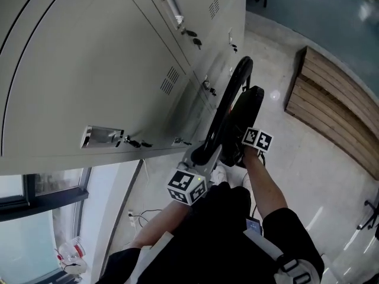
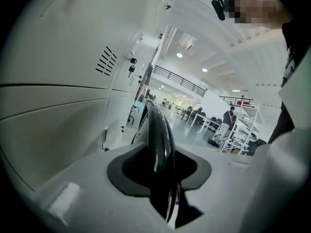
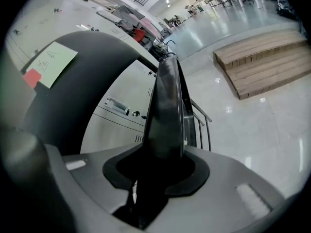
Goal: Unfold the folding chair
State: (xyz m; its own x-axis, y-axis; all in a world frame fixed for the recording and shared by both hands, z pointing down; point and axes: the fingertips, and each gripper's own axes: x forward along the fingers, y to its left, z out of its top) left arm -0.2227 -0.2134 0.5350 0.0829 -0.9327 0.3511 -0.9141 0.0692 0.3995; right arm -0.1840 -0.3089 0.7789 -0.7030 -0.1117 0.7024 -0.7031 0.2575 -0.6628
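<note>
We hold the folding chair (image 1: 234,99) with both tools, just right of the grey lockers (image 1: 106,58) and over the pale floor (image 1: 308,164). The left gripper (image 1: 202,156) has its fingers closed on the glossy black frame tube (image 2: 160,140) at the near end of the chair. The right gripper (image 1: 249,148), just beside it on the right, is clamped on a second glossy black bar (image 3: 167,106), next to the dark panel (image 3: 82,86) of the chair.

We judge that the two grips sit on different parts on purpose. One part can be kept steady while the other is drawn away from it, and so the chair would open.

For now the chair looks folded, with tube and panel lying close together. Its long axis runs from near us to far and leans a little to the right. The rounded end of the frame points to the far side, along the row of lockers. The wooden platform (image 1: 337,105) stays well apart on the right.
</note>
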